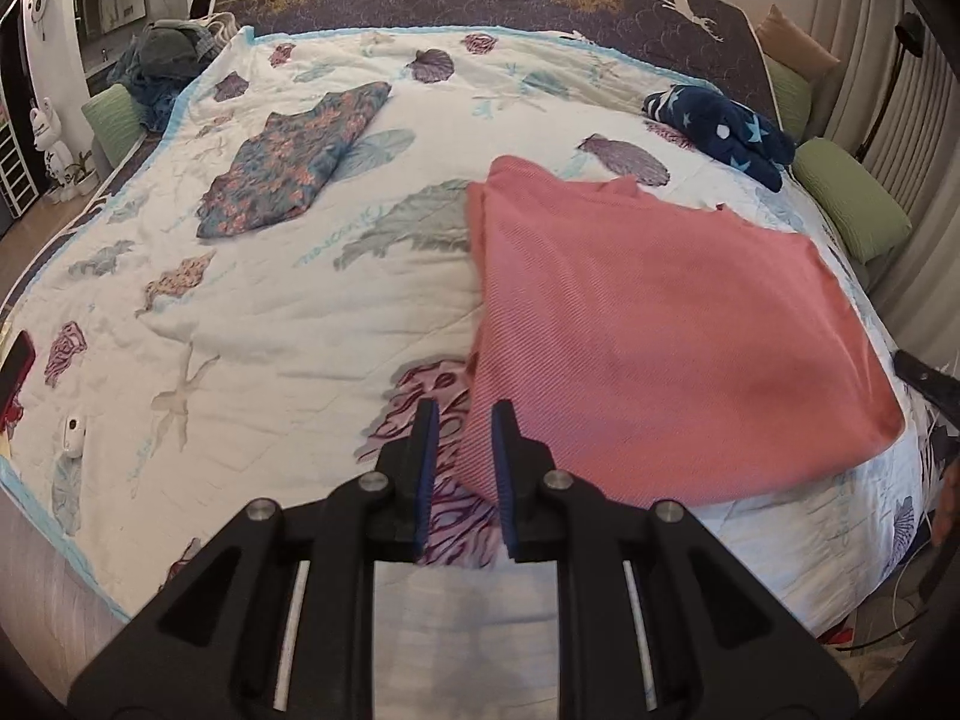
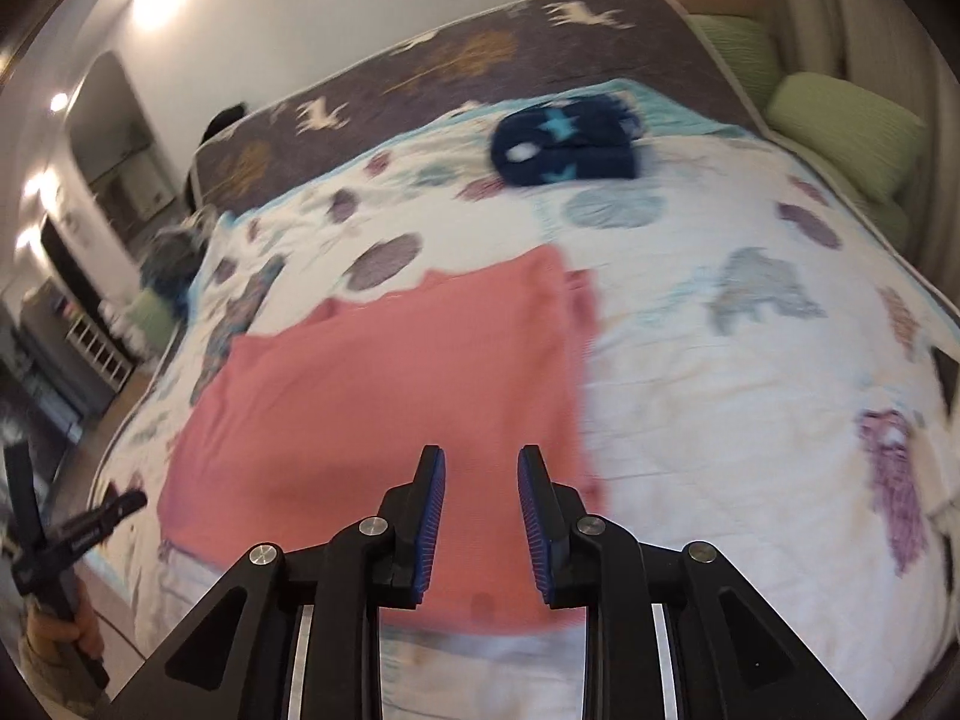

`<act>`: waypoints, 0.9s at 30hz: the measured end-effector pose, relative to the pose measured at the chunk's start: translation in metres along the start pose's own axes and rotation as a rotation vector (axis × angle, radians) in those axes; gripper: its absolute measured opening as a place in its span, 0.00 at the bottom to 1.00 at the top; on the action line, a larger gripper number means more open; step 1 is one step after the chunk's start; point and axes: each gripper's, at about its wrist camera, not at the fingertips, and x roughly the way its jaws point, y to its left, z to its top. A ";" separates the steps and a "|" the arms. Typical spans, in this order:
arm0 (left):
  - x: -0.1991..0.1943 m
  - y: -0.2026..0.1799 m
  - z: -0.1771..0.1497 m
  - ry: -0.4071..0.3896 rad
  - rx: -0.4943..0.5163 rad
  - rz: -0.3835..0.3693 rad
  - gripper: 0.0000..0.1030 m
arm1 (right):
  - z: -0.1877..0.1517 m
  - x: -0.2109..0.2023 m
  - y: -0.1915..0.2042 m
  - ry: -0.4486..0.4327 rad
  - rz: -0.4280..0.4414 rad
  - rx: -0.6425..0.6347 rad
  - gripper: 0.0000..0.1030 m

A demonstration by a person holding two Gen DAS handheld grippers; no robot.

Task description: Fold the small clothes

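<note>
A pink garment (image 1: 648, 324) lies folded flat on the bed's white patterned quilt (image 1: 252, 324). My left gripper (image 1: 465, 414) is open and empty, above the garment's near left corner. In the right wrist view the pink garment (image 2: 384, 396) lies just ahead of my right gripper (image 2: 483, 456), which is open and empty above its near edge. This view is blurred. A folded floral garment (image 1: 294, 162) lies at the far left of the quilt. A folded navy star-print garment (image 1: 720, 126) lies at the far right, also in the right wrist view (image 2: 564, 144).
Green pillows (image 1: 852, 204) line the bed's right side. A heap of dark clothes (image 1: 162, 66) sits at the far left corner. A red phone (image 1: 15, 369) and a small white device (image 1: 73, 426) lie near the quilt's left edge. The left gripper shows in the right wrist view (image 2: 60, 540).
</note>
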 end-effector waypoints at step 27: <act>0.066 -0.070 0.100 -0.064 0.111 -0.278 0.41 | 0.082 0.092 0.010 0.023 0.010 -0.067 0.22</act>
